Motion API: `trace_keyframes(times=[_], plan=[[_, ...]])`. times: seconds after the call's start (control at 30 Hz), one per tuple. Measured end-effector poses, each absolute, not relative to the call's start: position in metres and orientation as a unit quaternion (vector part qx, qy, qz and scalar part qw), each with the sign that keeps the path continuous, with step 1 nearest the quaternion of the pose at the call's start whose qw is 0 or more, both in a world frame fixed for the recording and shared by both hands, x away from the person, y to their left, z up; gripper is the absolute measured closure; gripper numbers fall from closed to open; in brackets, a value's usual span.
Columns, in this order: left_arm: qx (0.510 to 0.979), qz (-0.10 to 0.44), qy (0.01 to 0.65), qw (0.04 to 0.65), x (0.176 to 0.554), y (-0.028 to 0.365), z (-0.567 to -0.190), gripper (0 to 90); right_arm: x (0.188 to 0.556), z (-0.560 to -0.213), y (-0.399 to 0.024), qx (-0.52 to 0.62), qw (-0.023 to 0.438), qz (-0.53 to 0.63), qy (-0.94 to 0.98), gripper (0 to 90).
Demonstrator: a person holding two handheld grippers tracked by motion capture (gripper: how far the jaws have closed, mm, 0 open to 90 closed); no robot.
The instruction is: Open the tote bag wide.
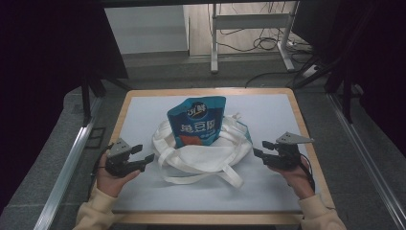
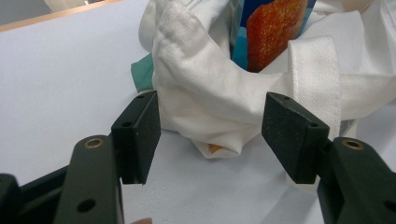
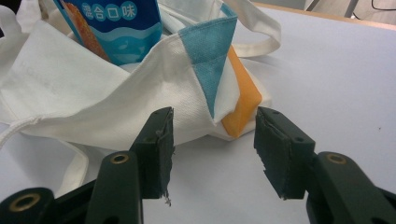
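Legible text is confined to the blue snack pouch (image 1: pixel 197 120) standing in the white tote bag (image 1: pixel 203 153).

In the right gripper view, white Chinese characters "混合口味" are printed across the pouch (image 3: pixel 119 28) face, above a pale wave graphic and beside an orange picture panel.

In the high view, a round logo sits near the top edge of the pouch; its characters are too small to read. Below the logo runs a line of three large white characters, of which "豆" is recognisable in the middle; the others cannot be read with certainty.
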State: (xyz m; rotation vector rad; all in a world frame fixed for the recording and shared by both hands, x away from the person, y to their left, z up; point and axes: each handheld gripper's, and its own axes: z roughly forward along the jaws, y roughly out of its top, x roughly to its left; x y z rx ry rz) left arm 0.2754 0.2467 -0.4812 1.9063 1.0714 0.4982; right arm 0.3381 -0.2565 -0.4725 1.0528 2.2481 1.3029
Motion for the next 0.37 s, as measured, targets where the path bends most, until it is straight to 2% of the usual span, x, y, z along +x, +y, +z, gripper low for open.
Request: trace_keyframes(times=[0.23, 0.37], plan=[[0.770, 0.200, 0.429, 0.429, 0.2774, 0.2445, -0.4832, 35.9, 0.3380, -0.4724, -0.2563, 0.370, 0.171, 0.459, 0.789, 45.1], [0.772, 0.197, 0.427, 0.428, 0.2785, 0.2433, -0.4844, 35.7, 0.3385, -0.4726, -0.2583, 0.375, 0.174, 0.460, 0.786, 41.2]])
